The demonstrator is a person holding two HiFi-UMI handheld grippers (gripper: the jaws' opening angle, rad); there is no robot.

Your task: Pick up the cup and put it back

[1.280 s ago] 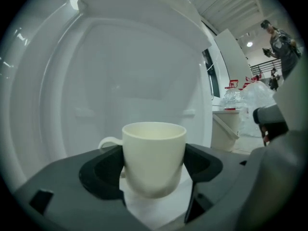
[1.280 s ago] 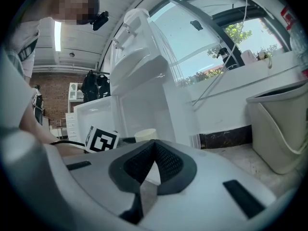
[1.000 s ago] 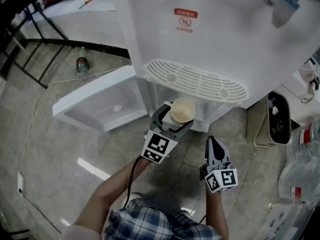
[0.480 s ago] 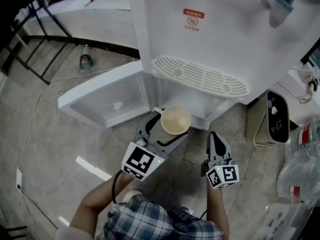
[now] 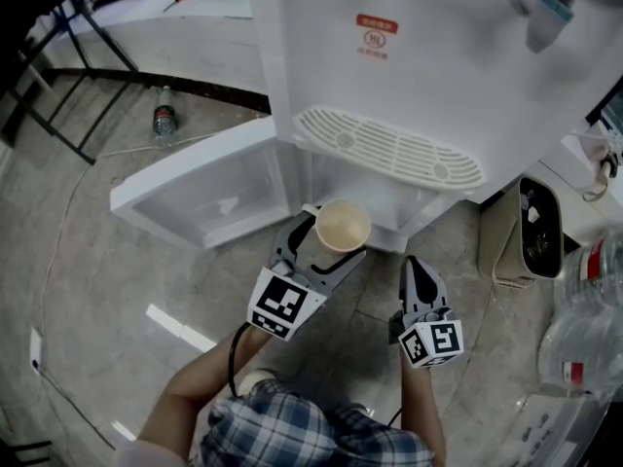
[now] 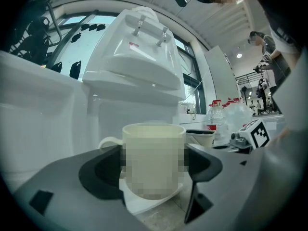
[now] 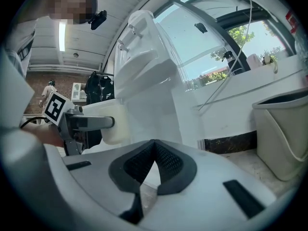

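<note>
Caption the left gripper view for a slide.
Left claw shut on an upright cream cup, white dispenser behind.

Cup (image 5: 342, 226) in L gripper (image 5: 329, 236) before dispenser (image 5: 428, 76), R gripper (image 5: 415, 274) right, bin (image 5: 542, 230) further right

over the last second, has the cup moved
Yes. The cup, gripped in the left gripper, has drawn slightly back from the dispenser's drip grille, toward the person.
</note>
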